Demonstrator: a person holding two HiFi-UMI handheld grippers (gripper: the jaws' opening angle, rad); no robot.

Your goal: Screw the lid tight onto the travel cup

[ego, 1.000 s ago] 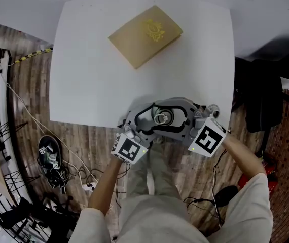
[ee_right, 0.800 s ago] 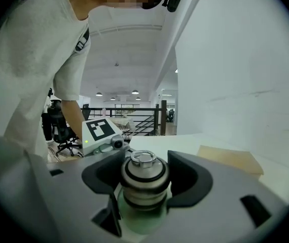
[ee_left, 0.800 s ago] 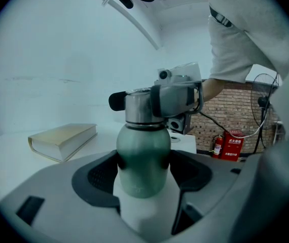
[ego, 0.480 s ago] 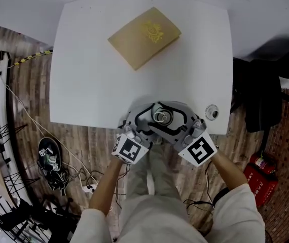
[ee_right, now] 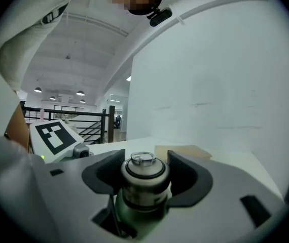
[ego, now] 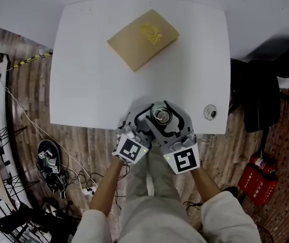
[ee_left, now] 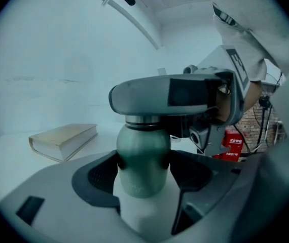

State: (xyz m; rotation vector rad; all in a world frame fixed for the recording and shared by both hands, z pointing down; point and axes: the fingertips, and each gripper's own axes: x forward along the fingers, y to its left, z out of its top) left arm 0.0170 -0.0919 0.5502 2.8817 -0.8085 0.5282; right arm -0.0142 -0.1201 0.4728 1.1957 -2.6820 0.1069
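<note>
The travel cup [ego: 160,116] stands at the table's near edge, between both grippers. In the left gripper view its grey-green body [ee_left: 142,161] is clamped between the jaws of my left gripper [ee_left: 142,173], which reaches in from the near left [ego: 145,120]. My right gripper [ego: 170,119] comes from the near side, and a grey jaw [ee_left: 170,95] of it crosses the cup's top. The right gripper view shows the steel lid [ee_right: 144,172] with its clear button, and my right gripper [ee_right: 145,176] is shut on it, pads against both sides.
A tan book [ego: 143,37] lies at the far middle of the white table [ego: 88,85] and also shows as the book [ee_left: 63,139] beyond the cup. A small round metal piece [ego: 210,112] sits near the table's right front corner. Cables and gear lie on the wood floor [ego: 48,158] at the left.
My right gripper has swung round the cup from its right side to the near side, still on the lid, uncovering the small round piece. The left gripper and cup have kept still.
</note>
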